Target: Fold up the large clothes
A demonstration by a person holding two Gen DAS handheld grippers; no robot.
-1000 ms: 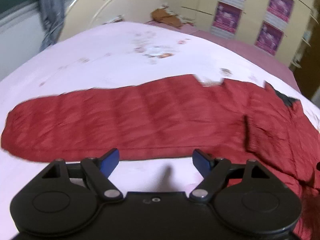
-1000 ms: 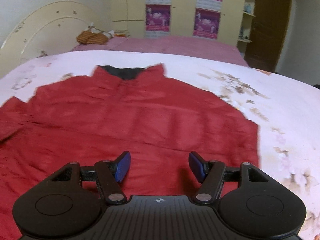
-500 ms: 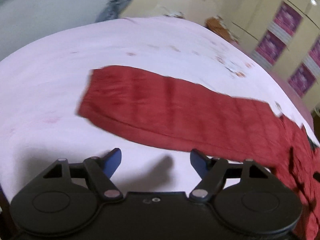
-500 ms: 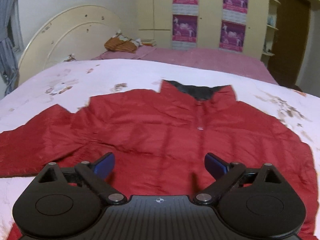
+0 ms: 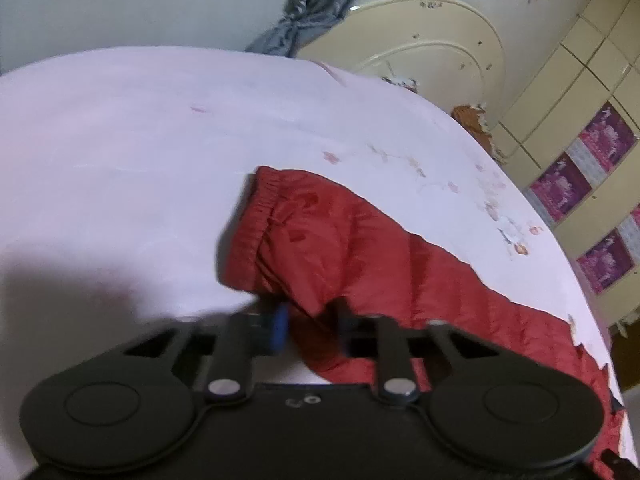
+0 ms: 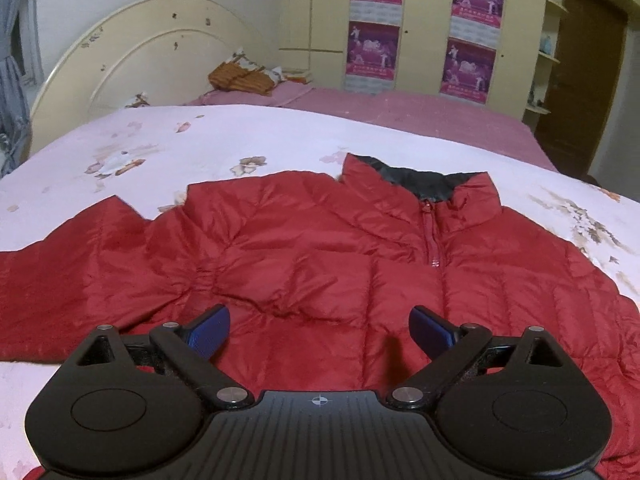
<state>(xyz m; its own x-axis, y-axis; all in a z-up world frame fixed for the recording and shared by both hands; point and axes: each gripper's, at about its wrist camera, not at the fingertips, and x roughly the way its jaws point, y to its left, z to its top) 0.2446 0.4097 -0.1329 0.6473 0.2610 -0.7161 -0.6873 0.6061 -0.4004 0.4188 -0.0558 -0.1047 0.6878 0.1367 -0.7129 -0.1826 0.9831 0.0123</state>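
A red puffer jacket (image 6: 320, 264) lies front up on the bed, zipper and dark collar (image 6: 424, 184) at the far side. Its left sleeve (image 5: 360, 248) stretches out across the sheet, ending in an elastic cuff (image 5: 256, 216). My left gripper (image 5: 312, 320) is at the near edge of that sleeve just behind the cuff, jaws narrowed with a fold of red fabric between them. My right gripper (image 6: 320, 328) is open and empty, hovering over the lower front of the jacket.
The bed has a pale floral sheet (image 5: 140, 152) and a cream headboard (image 6: 140, 56). A brown bundle on a pillow (image 6: 244, 76) lies at the bed's head. A pink mattress (image 6: 400, 112) and a wardrobe with posters (image 6: 424, 24) stand behind. A door (image 6: 580, 72) is at right.
My left gripper moved left along the sleeve to the cuff end and closed on its near edge. My right gripper opened wider and shifted left over the jacket front.
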